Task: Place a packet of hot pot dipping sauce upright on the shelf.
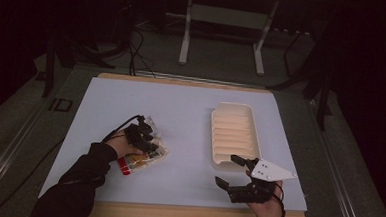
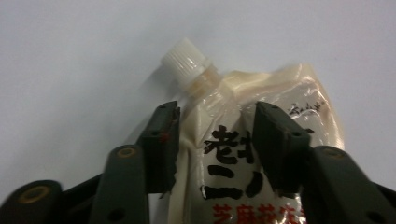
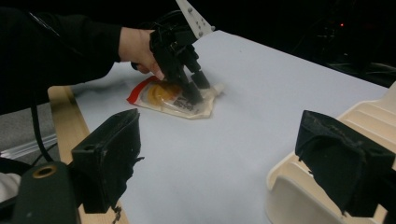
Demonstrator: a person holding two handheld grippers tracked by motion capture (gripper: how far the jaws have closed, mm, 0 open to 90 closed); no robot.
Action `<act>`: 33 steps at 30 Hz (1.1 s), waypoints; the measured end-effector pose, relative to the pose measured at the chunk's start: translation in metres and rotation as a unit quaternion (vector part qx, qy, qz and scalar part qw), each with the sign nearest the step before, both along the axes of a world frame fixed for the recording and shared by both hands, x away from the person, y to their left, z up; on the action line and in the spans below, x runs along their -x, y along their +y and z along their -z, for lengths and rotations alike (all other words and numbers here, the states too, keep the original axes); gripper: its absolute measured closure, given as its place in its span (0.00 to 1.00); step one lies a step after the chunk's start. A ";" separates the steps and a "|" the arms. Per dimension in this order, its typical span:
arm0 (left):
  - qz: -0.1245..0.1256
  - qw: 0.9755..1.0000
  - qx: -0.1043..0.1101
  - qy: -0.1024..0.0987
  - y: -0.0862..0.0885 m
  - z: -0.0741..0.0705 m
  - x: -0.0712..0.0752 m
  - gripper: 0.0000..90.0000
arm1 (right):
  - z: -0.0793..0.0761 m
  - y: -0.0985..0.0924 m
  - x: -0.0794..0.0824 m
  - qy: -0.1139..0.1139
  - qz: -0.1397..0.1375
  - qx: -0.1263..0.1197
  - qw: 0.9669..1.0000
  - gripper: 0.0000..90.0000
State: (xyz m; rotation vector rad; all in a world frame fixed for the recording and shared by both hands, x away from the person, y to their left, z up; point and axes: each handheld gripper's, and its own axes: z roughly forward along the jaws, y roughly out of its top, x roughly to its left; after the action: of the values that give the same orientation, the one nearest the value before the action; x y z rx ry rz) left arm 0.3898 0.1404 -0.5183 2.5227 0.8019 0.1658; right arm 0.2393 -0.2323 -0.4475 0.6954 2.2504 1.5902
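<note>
Spouted pouch [image 2: 261, 154] lies flat on the pale blue mat [image 1: 190, 118], left-front area of the table, well apart from the tray. Clear-to-cream film, crinkled, white ribbed screw cap [image 2: 186, 59] on a short spout at one corner. High view shows the pouch [image 1: 146, 158] with a red strip at the near end and a yellow-orange patch in the middle. Bold black Chinese characters printed on the front, red characters below them, small black script near the top edge; most of the print is covered by the jaws or cut off at the frame bottom, not readable in full.

Left gripper [image 2: 215, 140] is down over the pouch, jaws apart, one each side of the neck below the spout; not clamped, whether the pads touch the film is unclear. Right gripper view shows it [image 3: 194, 88] from the side, held by a hand [image 3: 137, 46] in a black sleeve.

Right gripper [image 1: 230, 173] spread wide, holding nothing, jaw tips just beside the near end of the cream ribbed tray [image 1: 235, 133]. Tray corner [image 3: 299, 196] partly hidden by its right jaw.
</note>
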 end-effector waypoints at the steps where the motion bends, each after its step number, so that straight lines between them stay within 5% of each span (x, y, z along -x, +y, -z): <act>1: 0.000 1.000 -0.003 0.002 -0.002 -0.001 0.001 0.64 | 0.000 0.000 0.000 -0.001 0.001 -0.002 1.000 0.16; 6: 0.008 1.000 -0.007 0.004 -0.002 -0.002 0.005 0.89 | -0.001 -0.001 0.000 -0.002 0.002 -0.003 1.000 0.16; 13: 0.009 1.000 -0.025 -0.013 -0.006 -0.010 0.010 0.93 | -0.002 -0.002 0.001 -0.005 0.004 -0.003 1.000 0.16; 26: -0.002 0.999 0.025 -0.046 0.006 -0.040 0.030 0.96 | -0.003 -0.002 0.000 -0.005 0.008 -0.006 1.000 0.16; 33: -0.006 0.994 0.083 -0.069 0.012 -0.067 0.049 0.96 | -0.006 -0.003 0.002 -0.011 0.010 -0.011 1.000 0.16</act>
State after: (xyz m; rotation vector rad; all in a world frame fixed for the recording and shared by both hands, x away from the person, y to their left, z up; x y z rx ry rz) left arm 0.3409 0.1525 -0.4514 2.3235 0.7429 0.2642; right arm 0.2375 -0.2356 -0.4419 0.6990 2.2066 1.6077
